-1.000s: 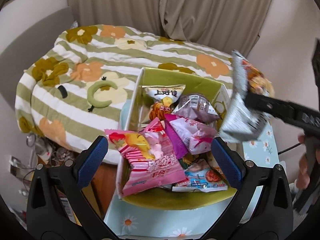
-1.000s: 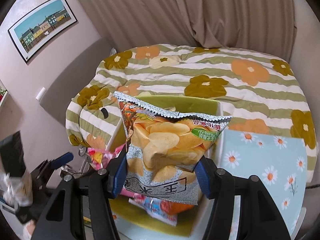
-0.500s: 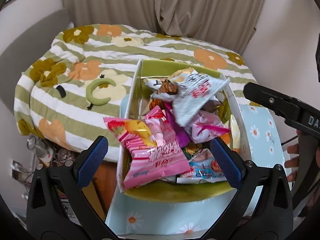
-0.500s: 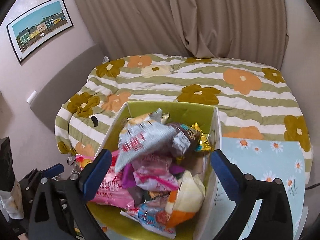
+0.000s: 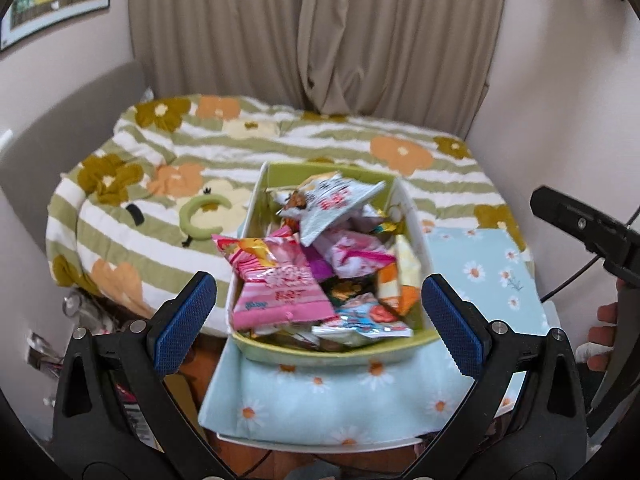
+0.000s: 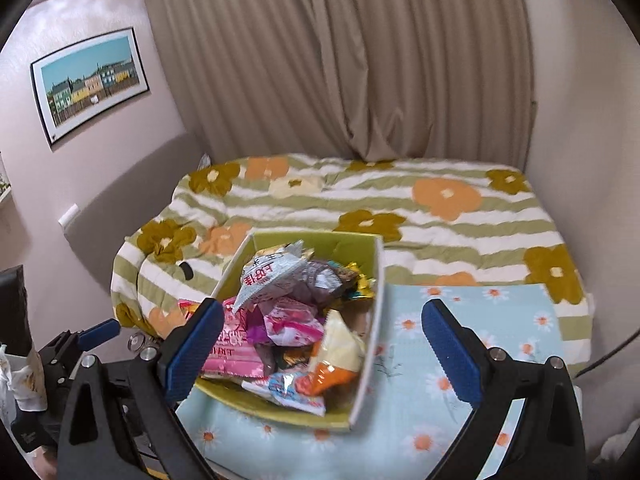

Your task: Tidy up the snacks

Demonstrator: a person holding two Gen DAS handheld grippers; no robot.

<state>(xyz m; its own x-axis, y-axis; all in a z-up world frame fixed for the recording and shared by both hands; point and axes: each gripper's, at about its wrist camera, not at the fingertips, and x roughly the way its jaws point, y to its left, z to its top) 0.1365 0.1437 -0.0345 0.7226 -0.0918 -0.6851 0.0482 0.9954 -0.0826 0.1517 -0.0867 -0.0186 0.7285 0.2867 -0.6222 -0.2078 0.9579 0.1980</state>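
A: What's the biggest thing here?

B: The bed (image 6: 360, 216) with the flower blanket. Just next to it is a table (image 6: 480, 344) with a daisy cloth.

A: Where are the snacks?

B: All in the green box (image 5: 280, 350) on the table. It is piled up past the rim. The silver chip bag (image 5: 334, 204) lies on top at the far end. The pink bag (image 5: 276, 284) leans out over the left wall.

A: What about the grippers?

B: The right gripper (image 6: 320, 344) has its blue pads spread wide, with nothing between them. The left gripper (image 5: 318, 320) is spread wide too, and empty. Both hang over the near end of the box.

A: So what now?

B: I think the box is full, so this is the tidy-up bit. Go slow. The pile is loose and the bags are slippery.

A: What could go wrong?

B: The pink bag might slide off the side. I would nudge it in, gently, from the left. Don't squeeze the chip bag hard. Chips crack.

A: Any snacks left outside?

B: I can't see any on the cloth.
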